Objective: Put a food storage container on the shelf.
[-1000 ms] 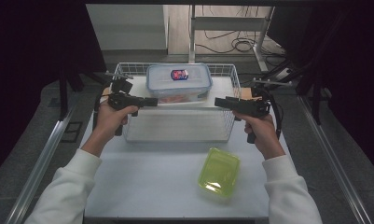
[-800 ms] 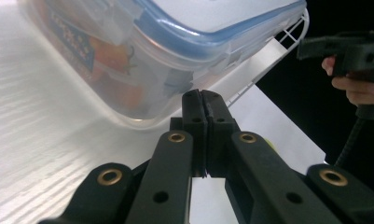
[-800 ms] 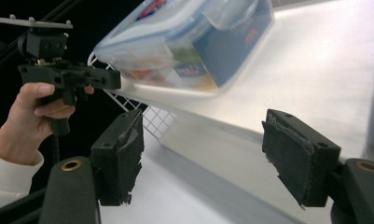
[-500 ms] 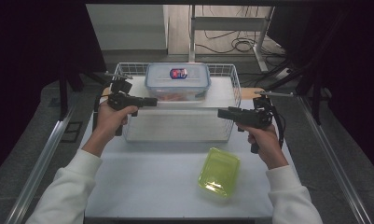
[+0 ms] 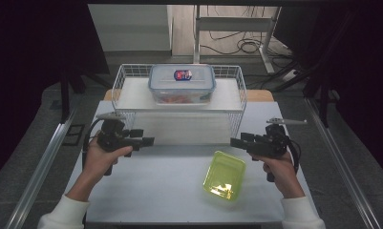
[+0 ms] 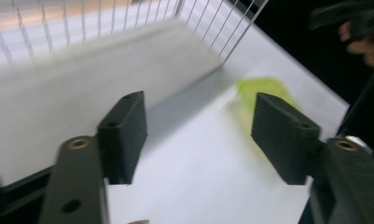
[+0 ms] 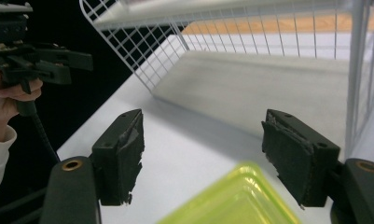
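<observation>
A clear food box with a blue-rimmed lid (image 5: 181, 83) stands on top of the white wire rack (image 5: 239, 90) at the back of the table. A yellow-green plastic tub (image 5: 224, 175) lies on the white table, near right. My left gripper (image 5: 146, 140) hovers left of the rack's front and points right; its jaws have just been opening and stand open (image 6: 198, 109) with nothing between them. My right gripper (image 5: 234, 142) points left just above the tub's far edge, open (image 7: 203, 123) and holding nothing. The tub (image 7: 236, 200) sits below its jaws.
The rack's wire side (image 7: 142, 51) and its shaded underside lie just ahead of both grippers. Metal rails (image 5: 41, 167) run along the table's sides. Cables (image 5: 241, 45) lie on the floor beyond the table. The other hand's gripper (image 7: 35, 60) shows in the right gripper view.
Both hands have come down and back from the rack's top to the table in front of it. The left jaws have opened from shut. The food box and tub have not moved.
</observation>
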`<state>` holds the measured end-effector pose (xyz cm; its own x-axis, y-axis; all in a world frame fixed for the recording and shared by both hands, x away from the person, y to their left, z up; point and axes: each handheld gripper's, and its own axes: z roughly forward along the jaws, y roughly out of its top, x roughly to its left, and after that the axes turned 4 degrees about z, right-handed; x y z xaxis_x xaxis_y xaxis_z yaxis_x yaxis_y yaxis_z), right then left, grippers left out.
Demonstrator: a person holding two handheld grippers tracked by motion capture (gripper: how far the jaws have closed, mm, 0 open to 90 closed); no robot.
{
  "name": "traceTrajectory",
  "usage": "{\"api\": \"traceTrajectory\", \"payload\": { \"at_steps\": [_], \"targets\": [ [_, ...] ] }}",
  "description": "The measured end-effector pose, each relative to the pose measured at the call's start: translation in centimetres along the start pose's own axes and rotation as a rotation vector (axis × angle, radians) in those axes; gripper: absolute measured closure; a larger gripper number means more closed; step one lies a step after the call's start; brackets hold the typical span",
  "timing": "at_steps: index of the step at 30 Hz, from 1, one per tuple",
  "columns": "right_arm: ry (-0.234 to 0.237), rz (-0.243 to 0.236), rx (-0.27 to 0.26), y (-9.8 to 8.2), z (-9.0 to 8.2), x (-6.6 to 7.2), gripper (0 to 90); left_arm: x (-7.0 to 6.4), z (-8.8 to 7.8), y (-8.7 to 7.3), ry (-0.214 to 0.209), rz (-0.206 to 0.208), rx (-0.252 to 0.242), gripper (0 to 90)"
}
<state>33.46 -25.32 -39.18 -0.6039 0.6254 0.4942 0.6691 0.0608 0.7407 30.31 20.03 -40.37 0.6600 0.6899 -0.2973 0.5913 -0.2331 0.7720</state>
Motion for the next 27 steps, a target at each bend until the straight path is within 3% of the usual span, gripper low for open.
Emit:
{"api": "traceTrajectory", "payload": {
  "at_steps": [2,4,5,6,10,13,19,26,27],
  "targets": [
    [-0.013,-0.005,0.011,-1.1,-0.2,-0.2,30.3,0.2,0.2,-1.6,0.006,-0.014,0.016,31.3],
    [-0.025,-0.006,0.017,-1.6,-0.2,-0.3,30.3,0.3,0.3,-2.3,0.003,-0.021,0.017,30.5],
    [-0.042,-0.022,0.043,-2.6,-0.1,-0.2,30.5,0.3,0.3,-3.0,0.007,-0.024,0.021,29.1],
    [-0.041,-0.027,0.052,-2.9,-0.1,-0.1,30.6,0.4,0.5,-3.8,0.025,-0.029,0.031,28.3],
    [-0.038,-0.032,0.064,-4.0,-0.1,-0.2,30.9,0.4,0.6,-4.9,0.021,-0.043,0.046,26.8],
    [-0.052,-0.024,0.088,-5.0,-0.4,-0.7,31.5,0.2,0.6,-6.6,0.042,-0.044,0.042,25.8],
    [-0.113,-0.032,0.107,-5.4,-0.9,-1.2,33.8,0.5,0.4,-8.6,0.067,-0.065,0.065,25.7],
    [-0.116,-0.038,0.102,-5.5,-1.0,-0.9,37.5,1.2,1.3,-9.3,0.072,-0.053,0.091,24.7],
    [-0.113,-0.059,0.100,-5.4,-1.0,-0.4,38.0,1.3,1.5,-9.5,0.074,-0.063,0.099,23.9]
  ]
}}
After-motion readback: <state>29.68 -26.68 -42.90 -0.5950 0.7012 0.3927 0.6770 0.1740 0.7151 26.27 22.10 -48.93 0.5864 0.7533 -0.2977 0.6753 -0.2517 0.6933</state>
